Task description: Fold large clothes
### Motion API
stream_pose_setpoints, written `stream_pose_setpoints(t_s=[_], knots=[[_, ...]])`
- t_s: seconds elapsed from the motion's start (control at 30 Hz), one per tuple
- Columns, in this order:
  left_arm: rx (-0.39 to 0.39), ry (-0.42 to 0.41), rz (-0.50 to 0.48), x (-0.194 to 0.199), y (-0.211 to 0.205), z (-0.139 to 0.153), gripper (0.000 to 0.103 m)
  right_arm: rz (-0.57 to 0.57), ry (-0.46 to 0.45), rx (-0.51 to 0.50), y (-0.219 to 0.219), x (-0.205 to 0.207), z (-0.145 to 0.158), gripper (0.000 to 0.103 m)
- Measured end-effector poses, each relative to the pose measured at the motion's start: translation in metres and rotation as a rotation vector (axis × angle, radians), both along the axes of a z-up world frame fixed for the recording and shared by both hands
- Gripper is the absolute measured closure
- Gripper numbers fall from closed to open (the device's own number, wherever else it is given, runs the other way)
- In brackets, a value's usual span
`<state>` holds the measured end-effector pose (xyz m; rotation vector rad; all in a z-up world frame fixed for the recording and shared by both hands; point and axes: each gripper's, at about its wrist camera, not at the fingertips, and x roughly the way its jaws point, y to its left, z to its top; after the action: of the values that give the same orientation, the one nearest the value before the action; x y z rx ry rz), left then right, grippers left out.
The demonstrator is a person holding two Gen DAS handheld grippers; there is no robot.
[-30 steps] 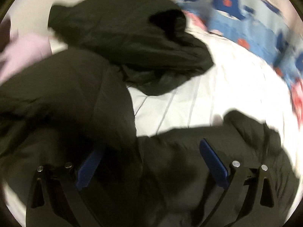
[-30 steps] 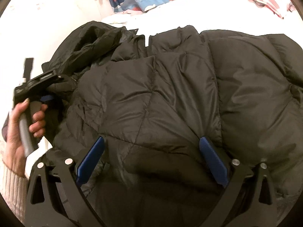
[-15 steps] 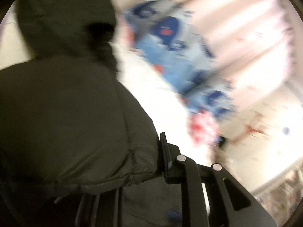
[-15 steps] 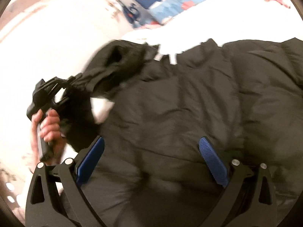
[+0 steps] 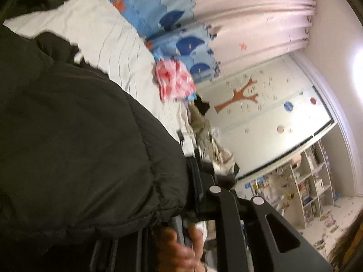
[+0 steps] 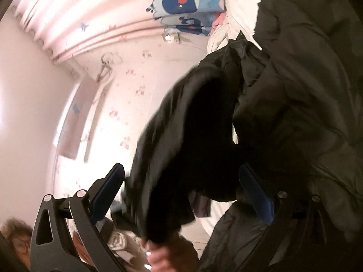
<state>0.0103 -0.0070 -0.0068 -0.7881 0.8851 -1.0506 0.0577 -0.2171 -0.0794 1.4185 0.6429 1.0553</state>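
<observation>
Left tongs: our left gripper (image 5: 192,195) bites a bunched fold of the black quilted down jacket (image 5: 74,136), one finger (image 5: 197,181) showing at lower centre, its mate buried in the cloth.
Jacket, left view: it fills the left half of the frame over the white striped bed sheet (image 5: 113,36); its long axis seems to run from lower left toward the upper left corner.
Right tongs: our right gripper (image 6: 186,195) stands spread, gripping nothing, a dark flap hanging between its blue pads (image 6: 256,195).
Jacket, right view: the bulk (image 6: 306,90) climbs the right side toward the whale-print blue bedding (image 6: 181,0).
Risk: we judge the slick, puffy shell may slide out of the single pinch, or the loose flap may drop and spoil the fold.
</observation>
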Motion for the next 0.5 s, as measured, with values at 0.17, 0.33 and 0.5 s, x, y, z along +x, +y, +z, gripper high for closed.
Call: stream_pose_setpoints(t_s=[0.17,0.33,0.5], knots=[[0.193,0.008,-0.009,-0.019,-0.001,-0.009,0.085,-0.062,-0.095,-0.125,-0.008,-0.003,0.021,0.079],[0.364,0.077,-0.011,-0.044,0.020,-0.021,0.050,-0.155,-0.091,-0.309,-0.017,-0.007,0.030,0.094],[0.429,-0.007,0.051,-0.071,0.073,0.018,0.034,-0.274,-0.232,-0.554,-0.027,-0.022,0.089,0.095]])
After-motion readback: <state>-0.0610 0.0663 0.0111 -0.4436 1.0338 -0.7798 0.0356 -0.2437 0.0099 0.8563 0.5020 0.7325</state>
